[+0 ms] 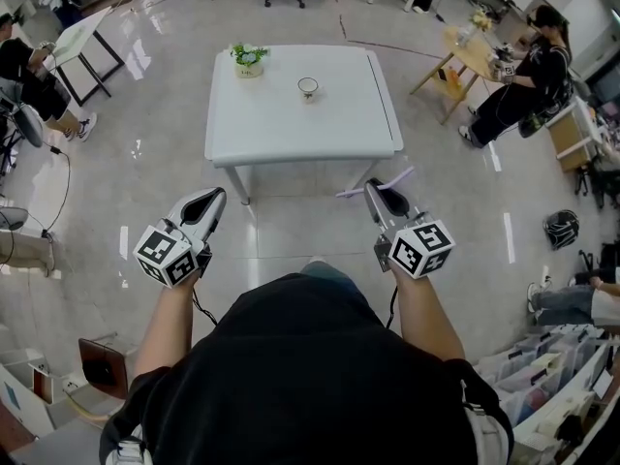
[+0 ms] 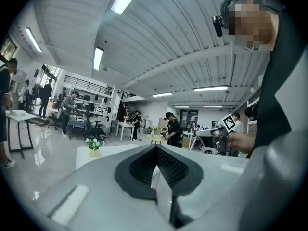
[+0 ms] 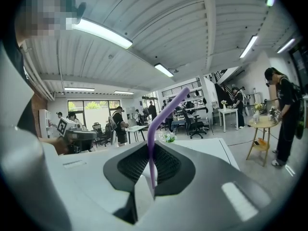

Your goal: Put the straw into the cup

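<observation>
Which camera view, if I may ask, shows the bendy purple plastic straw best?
The right gripper view: the bendy purple plastic straw rises from the right gripper's shut jaws. The head view shows only a thin pale line at that gripper. The left gripper view does not show it.

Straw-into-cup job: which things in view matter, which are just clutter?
Belong to the job:
- straw, clamped in the right gripper's jaws
- cup, on the white table

Just lying about:
- flower pot, same table
- left gripper, jaws together, empty
- small wooden table, far right
</observation>
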Demonstrator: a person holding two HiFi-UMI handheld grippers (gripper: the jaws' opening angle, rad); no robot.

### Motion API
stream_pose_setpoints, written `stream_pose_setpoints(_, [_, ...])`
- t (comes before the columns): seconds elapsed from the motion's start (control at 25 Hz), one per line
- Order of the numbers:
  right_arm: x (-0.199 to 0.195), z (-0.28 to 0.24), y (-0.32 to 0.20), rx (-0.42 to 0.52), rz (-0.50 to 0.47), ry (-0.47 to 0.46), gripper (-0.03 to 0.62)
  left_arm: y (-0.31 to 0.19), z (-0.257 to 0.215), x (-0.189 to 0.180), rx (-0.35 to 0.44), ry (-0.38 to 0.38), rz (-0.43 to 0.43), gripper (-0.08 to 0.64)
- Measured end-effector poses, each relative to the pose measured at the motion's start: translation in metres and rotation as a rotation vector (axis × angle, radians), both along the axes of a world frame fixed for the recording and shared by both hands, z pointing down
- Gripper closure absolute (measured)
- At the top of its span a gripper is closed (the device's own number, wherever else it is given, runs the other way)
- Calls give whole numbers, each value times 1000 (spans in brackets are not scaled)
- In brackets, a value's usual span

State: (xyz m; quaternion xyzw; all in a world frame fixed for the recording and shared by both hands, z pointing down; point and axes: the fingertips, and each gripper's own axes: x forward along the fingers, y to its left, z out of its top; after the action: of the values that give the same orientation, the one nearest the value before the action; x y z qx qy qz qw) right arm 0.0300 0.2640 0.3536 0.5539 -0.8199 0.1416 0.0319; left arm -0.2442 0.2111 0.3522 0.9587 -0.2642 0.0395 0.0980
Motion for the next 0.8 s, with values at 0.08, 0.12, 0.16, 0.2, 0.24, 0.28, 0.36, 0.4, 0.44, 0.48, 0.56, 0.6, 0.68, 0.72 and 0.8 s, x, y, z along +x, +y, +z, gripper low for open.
stream_pose_setpoints(0.08, [-3, 2, 1, -5, -2, -6, 534, 2, 2, -2, -5, -5, 2, 560])
stream_pose_setpoints(0.12, [-3, 2, 1, -6, -3, -8, 534, 1, 2, -3, -7, -8, 2, 560])
stream_pose_setpoints(0.16, [-4, 2, 0, -6, -3, -10, 534, 1, 3, -3, -9, -10, 2, 560])
stream_pose_setpoints(0.2, [-4, 3, -1, -6, -2, -11, 534, 0, 3, -2, -10, -11, 2, 560])
stream_pose_setpoints(0.24, [-4, 4, -2, -7, -2, -12, 534, -1, 4, -1, -11, -12, 3, 560])
stream_pose_setpoints(0.28, [-4, 5, -3, -8, -2, -13, 534, -1, 4, -1, -11, -12, 5, 560])
stream_pose_setpoints(0.36, [-4, 5, -6, -8, -2, -14, 534, -2, 6, 0, -12, -17, 10, 560])
stream_pose_setpoints(0.4, [-4, 5, -7, -7, -2, -16, 534, -3, 7, 0, -13, -20, 12, 560])
stream_pose_setpoints(0.44, [-3, 6, -8, -7, -2, -19, 534, -4, 7, 0, -15, -21, 14, 560])
stream_pose_setpoints(0.48, [-2, 6, -9, -8, -2, -22, 534, -6, 7, 1, -19, -19, 14, 560])
stream_pose_setpoints(0.56, [1, 6, -12, -9, -1, -24, 534, -9, 7, 4, -24, -14, 16, 560])
stream_pose_setpoints(0.6, [3, 6, -15, -10, -2, -24, 534, -12, 7, 7, -24, -14, 17, 560])
stream_pose_setpoints(0.68, [6, 7, -21, -12, -2, -27, 534, -18, 7, 12, -22, -16, 18, 560])
stream_pose_setpoints(0.72, [8, 9, -24, -14, 0, -29, 534, -21, 7, 15, -22, -16, 20, 560])
stream_pose_setpoints(0.8, [13, 13, -27, -21, 4, -30, 534, -26, 9, 20, -25, -16, 23, 560])
